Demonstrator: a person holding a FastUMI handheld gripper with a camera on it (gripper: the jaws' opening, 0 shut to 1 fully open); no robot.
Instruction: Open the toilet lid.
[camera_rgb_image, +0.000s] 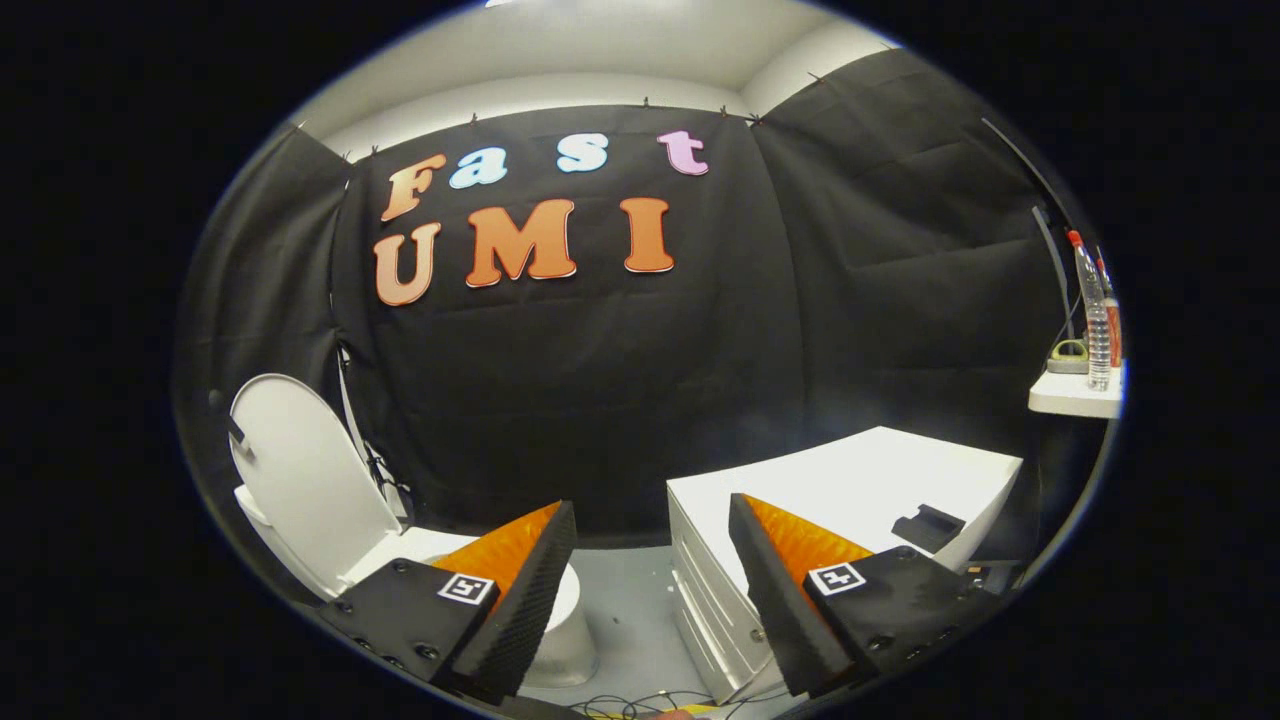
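Already the toilet lid (310, 480) is standing upright at the lower left of the frame, beyond your left finger. Your gripper (652, 520) is hanging open, gripping nothing, with the white cabinet (900, 480) lying behind its right finger.

No readable text; bottle (1096, 320) label too small to read.

Your gripper (652, 560) has its fingers spread apart with nothing between them; the gap looks onto bare grey floor (630, 610) running back to the black cloth wall (600, 400). On the left, the toilet (560, 625) sits under and just beyond your left finger, its lid (305, 480) raised upright against the wall. On the right, a white cabinet (850, 480) stands close by your right finger, bounding the floor lane. Cables (640, 703) lie on the floor just below the fingers. A small shelf (1075, 395) carrying bottles (1097, 320) projects from the right wall, above the cabinet.
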